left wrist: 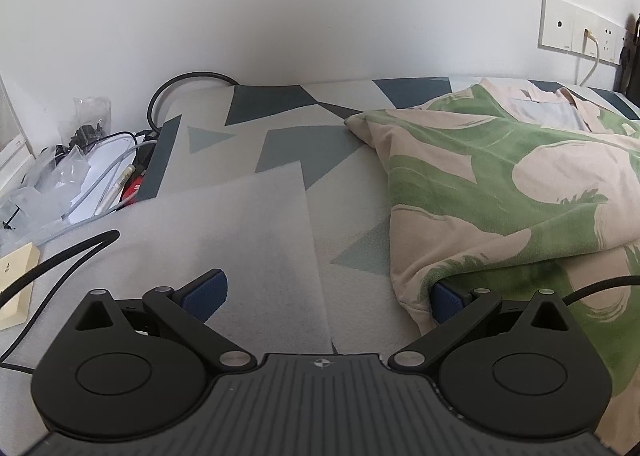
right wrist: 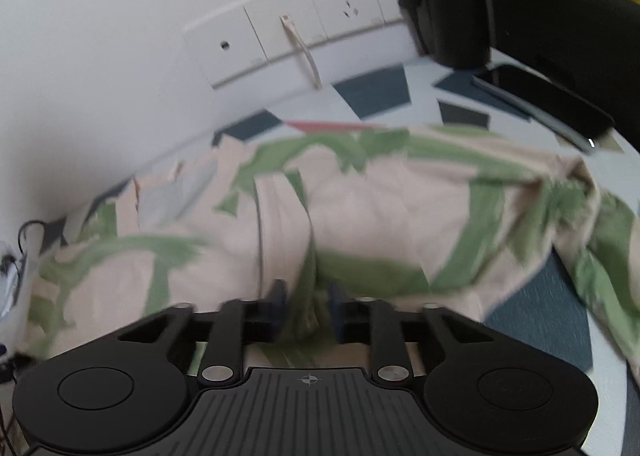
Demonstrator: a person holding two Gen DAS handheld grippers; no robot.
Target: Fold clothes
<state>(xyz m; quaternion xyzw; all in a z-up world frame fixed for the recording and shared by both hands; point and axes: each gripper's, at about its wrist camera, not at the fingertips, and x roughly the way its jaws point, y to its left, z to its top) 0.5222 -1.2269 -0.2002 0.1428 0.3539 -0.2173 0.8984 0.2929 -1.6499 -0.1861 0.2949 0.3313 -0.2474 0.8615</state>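
A beige shirt with green leaf print [left wrist: 520,184] lies crumpled on the patterned table cover [left wrist: 280,144], to the right in the left wrist view. My left gripper [left wrist: 326,296] is open wide; its right finger [left wrist: 446,302] is tucked under the shirt's near edge, its left finger [left wrist: 206,292] is over bare cover. In the right wrist view the shirt [right wrist: 360,208] fills the middle, blurred. My right gripper [right wrist: 306,310] is shut on a fold of the shirt's near edge.
Cables and plastic bags [left wrist: 80,168] are piled at the left edge, with a beige box [left wrist: 16,284] nearby. Wall sockets [right wrist: 288,32] are behind the table. A black phone [right wrist: 548,104] and a black chair [right wrist: 560,16] stand at the far right.
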